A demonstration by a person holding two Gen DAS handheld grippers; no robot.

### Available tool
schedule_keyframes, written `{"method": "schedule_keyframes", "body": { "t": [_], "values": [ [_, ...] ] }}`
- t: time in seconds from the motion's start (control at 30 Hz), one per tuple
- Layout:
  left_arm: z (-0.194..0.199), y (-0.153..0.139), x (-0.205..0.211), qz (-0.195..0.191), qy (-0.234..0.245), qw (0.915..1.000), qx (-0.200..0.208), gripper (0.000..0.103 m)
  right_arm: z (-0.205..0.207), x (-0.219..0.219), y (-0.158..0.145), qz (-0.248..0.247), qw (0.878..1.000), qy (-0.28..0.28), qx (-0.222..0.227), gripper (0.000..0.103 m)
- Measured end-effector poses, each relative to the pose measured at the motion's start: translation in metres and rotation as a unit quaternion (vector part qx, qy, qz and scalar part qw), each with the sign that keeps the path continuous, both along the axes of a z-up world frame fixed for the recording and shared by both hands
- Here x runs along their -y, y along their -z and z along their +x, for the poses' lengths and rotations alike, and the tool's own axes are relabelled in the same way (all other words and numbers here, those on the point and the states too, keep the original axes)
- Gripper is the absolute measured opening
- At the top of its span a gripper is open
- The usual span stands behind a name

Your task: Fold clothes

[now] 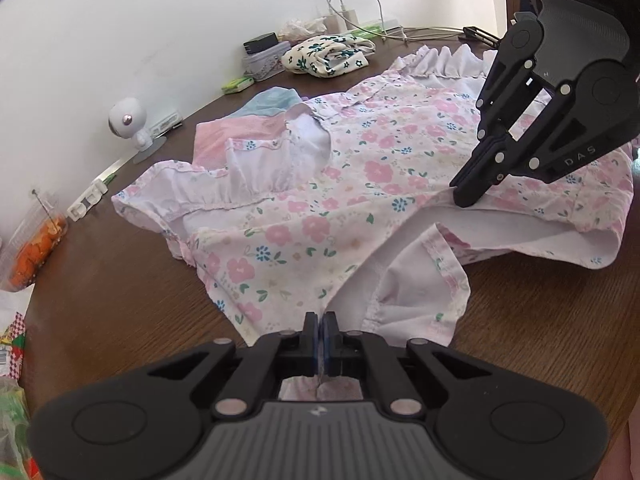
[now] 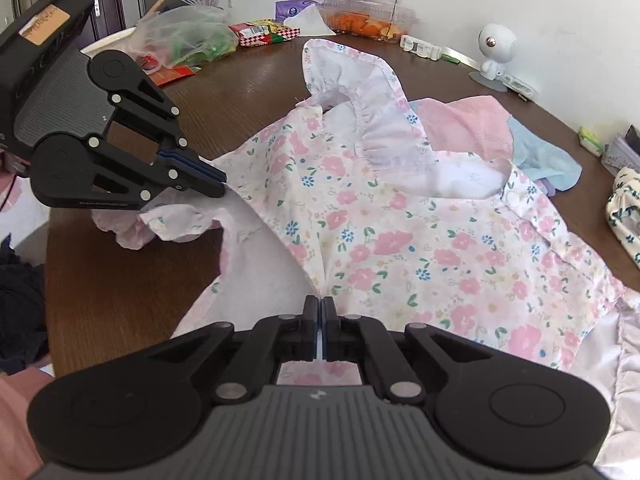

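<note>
A small floral dress (image 1: 320,200), white with pink flowers and ruffled sleeves, lies spread on the brown wooden table (image 1: 120,288). It also shows in the right wrist view (image 2: 400,232). My left gripper (image 1: 320,320) is shut on the dress's near edge, and it appears from the side in the right wrist view (image 2: 218,186). My right gripper (image 2: 320,304) is shut on another part of the same edge, and it shows in the left wrist view (image 1: 466,198) at the right. The fabric between the two grippers is lifted off the table.
Pink and blue cloths (image 1: 248,120) lie under the dress's far side. A folded floral garment (image 1: 324,56), a tin, chargers and cables sit at the back. A small white camera (image 1: 128,124), a container of orange food (image 1: 36,248) and snack bags (image 2: 188,36) line the table edge.
</note>
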State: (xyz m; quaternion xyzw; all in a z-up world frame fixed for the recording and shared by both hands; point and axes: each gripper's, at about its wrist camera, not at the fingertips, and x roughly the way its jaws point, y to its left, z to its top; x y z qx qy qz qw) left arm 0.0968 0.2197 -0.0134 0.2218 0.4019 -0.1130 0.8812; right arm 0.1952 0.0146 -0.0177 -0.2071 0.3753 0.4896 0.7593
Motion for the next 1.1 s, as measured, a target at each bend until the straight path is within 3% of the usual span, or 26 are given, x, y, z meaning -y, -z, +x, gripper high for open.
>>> {"method": "schedule_keyframes", "body": {
  "t": [0.03,0.07,0.13,0.23,0.37,0.47,0.53,0.6,0.63,0.73,0.8,0.93,1.1],
  "values": [
    [-0.002,-0.001,-0.002,-0.001,0.003,1.0,-0.004,0.005,0.002,0.006,-0.002,0.022,0.999,0.002,-0.025,0.015],
    [-0.004,-0.002,-0.005,-0.004,0.002,1.0,-0.005,0.007,0.004,0.011,-0.004,0.043,0.998,0.003,-0.05,0.035],
    [-0.01,-0.008,-0.012,-0.024,-0.008,0.9997,0.005,0.012,0.011,0.022,-0.01,0.071,0.995,0.024,-0.064,0.048],
    [-0.015,-0.016,-0.017,-0.052,-0.02,0.9982,0.021,0.012,0.032,0.024,-0.016,0.062,0.995,0.074,-0.022,0.047],
    [-0.014,-0.009,-0.01,-0.04,-0.019,0.999,0.009,0.012,0.072,0.008,-0.02,0.047,0.991,0.125,0.009,0.046],
    [-0.016,-0.002,-0.007,-0.035,-0.02,0.9992,0.005,0.01,0.098,-0.014,-0.018,0.037,0.99,0.133,-0.004,0.046],
    [-0.017,-0.002,-0.007,-0.036,-0.023,0.9991,0.005,0.01,0.116,-0.023,-0.015,0.038,0.986,0.154,-0.047,0.046],
    [-0.018,-0.001,-0.007,-0.036,-0.023,0.9991,0.006,0.009,0.131,-0.031,-0.012,0.042,0.98,0.176,-0.086,0.039],
    [-0.018,-0.001,-0.008,-0.038,-0.022,0.999,0.006,0.009,0.135,-0.036,-0.011,0.04,0.98,0.171,-0.088,0.033],
    [-0.017,-0.001,-0.01,-0.045,-0.02,0.9988,0.005,0.008,0.13,-0.054,-0.018,0.011,0.996,0.075,-0.045,0.033],
    [-0.017,-0.001,-0.011,-0.048,-0.017,0.9987,0.004,0.008,0.124,-0.063,-0.023,-0.019,1.0,0.014,-0.015,0.033],
    [-0.017,-0.002,-0.014,-0.053,-0.01,0.9985,0.002,0.008,0.121,-0.076,-0.018,-0.078,0.995,-0.064,0.008,0.034],
    [-0.018,-0.001,-0.017,-0.062,-0.009,0.998,0.005,0.008,0.127,-0.085,-0.002,-0.107,0.99,-0.097,0.0,0.032]
  ]
}}
